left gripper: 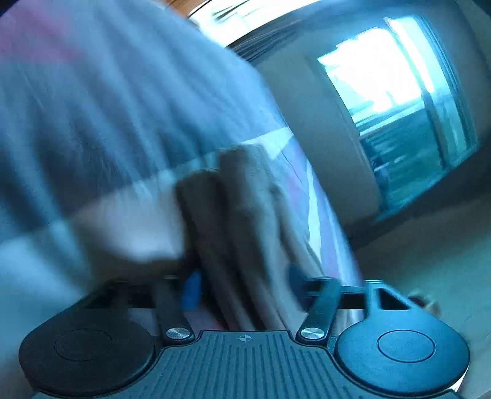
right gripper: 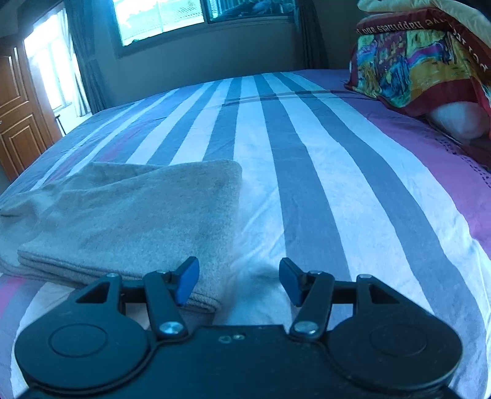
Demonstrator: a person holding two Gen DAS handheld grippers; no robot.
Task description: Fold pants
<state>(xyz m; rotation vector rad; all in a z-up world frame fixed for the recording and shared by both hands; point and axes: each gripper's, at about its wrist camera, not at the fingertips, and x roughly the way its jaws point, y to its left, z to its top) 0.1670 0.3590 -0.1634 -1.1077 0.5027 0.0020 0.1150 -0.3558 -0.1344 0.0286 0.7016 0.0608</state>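
The beige pants (right gripper: 129,214) lie folded in layers on the striped bed sheet (right gripper: 307,172), left of centre in the right wrist view. My right gripper (right gripper: 237,282) is open and empty; its left blue pad (right gripper: 187,280) hovers over the near right corner of the folded pants. In the blurred left wrist view, my left gripper (left gripper: 242,288) has bunched folds of the beige pants (left gripper: 242,214) between its blue pads. The blur hides how tightly the jaws stand.
A colourful pillow (right gripper: 420,61) lies at the bed's far right. A wooden door (right gripper: 18,113) and windows (right gripper: 159,18) stand beyond the bed. In the left wrist view the sheet (left gripper: 107,107) fills the left and a bright window (left gripper: 383,79) shows on the right.
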